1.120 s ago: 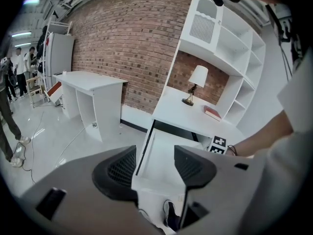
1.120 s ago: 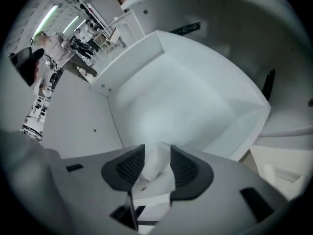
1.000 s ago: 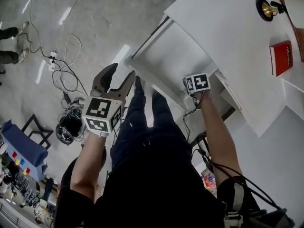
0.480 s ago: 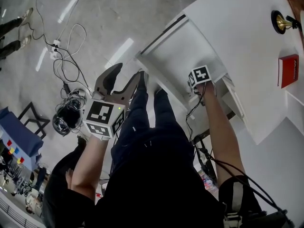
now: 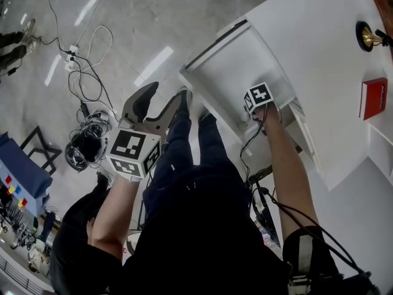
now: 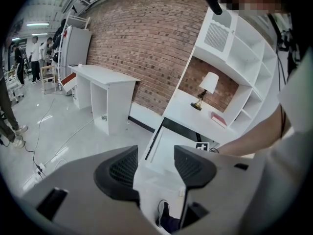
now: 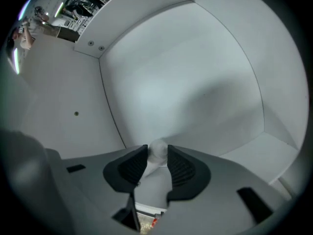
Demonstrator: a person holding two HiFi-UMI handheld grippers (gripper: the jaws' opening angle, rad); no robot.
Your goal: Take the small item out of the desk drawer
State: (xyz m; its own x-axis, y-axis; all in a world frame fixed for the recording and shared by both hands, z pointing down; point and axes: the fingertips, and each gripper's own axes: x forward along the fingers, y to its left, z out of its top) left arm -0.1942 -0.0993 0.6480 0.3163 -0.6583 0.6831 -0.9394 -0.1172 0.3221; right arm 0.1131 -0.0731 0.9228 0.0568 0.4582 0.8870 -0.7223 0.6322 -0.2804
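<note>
R gripper (image 7: 157,155) is down inside the open desk drawer (image 7: 186,82), seen at center-bottom of the right gripper view. The small item (image 7: 157,147), a pale roundish lump, sits right betw. the jaw tips on the drawer floor. Jaws are closing on it, and both pads look to touch its sides. In the head view the drawer (image 5: 224,63) is upper center, w/ the R marker cube at its near edge. L gripper (image 6: 156,163) is held over the floor left of the drawer, jaws spread, nothing betw. them.
</note>
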